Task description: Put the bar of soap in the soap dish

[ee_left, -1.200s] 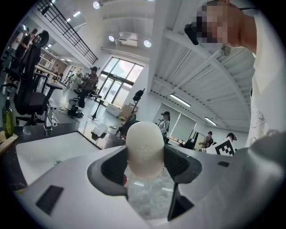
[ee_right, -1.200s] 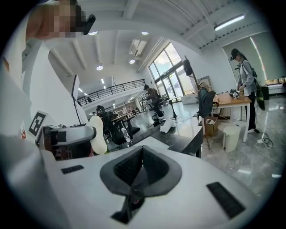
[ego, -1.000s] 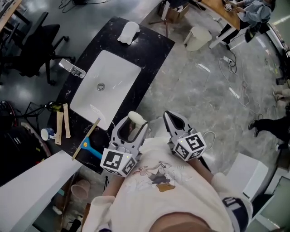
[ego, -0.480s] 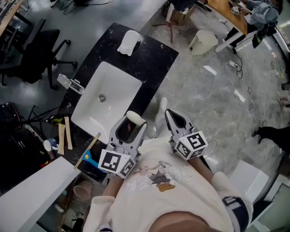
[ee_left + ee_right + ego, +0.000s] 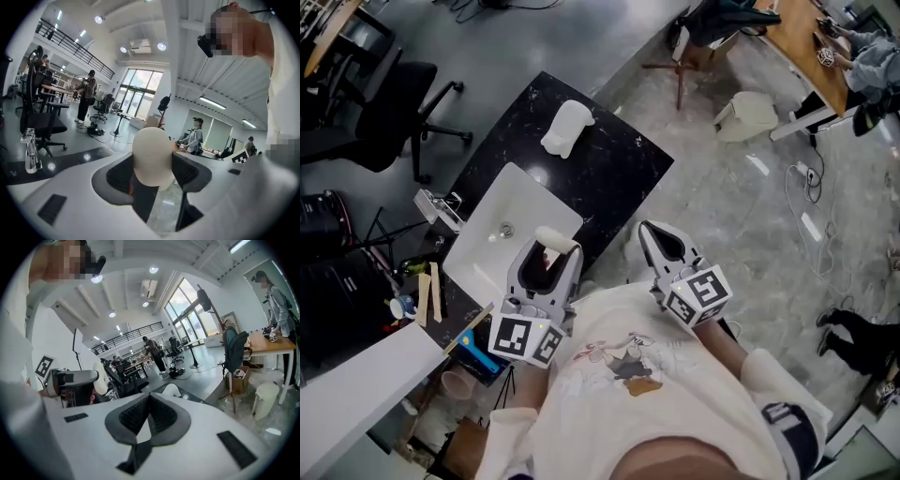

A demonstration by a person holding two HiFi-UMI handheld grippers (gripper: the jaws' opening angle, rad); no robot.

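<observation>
Nothing here is legible. The left gripper (image 5: 555,246) and right gripper (image 5: 652,234) carry only square black-and-white markers. The shirt (image 5: 623,412) print below them shows no readable words.

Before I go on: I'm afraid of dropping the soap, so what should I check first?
1. Grip on soap: ok. The left gripper has its jaws shut on it.
2. Right gripper free: ok. Jaws together, nothing between them.
3. Dish found: ok. It sits at the far end of the counter, beyond the sink.
4. Dish empty: cannot tell.
5. Soap above dish: not ok. It hangs over the sink's near side, well apart from the dish.
</observation>
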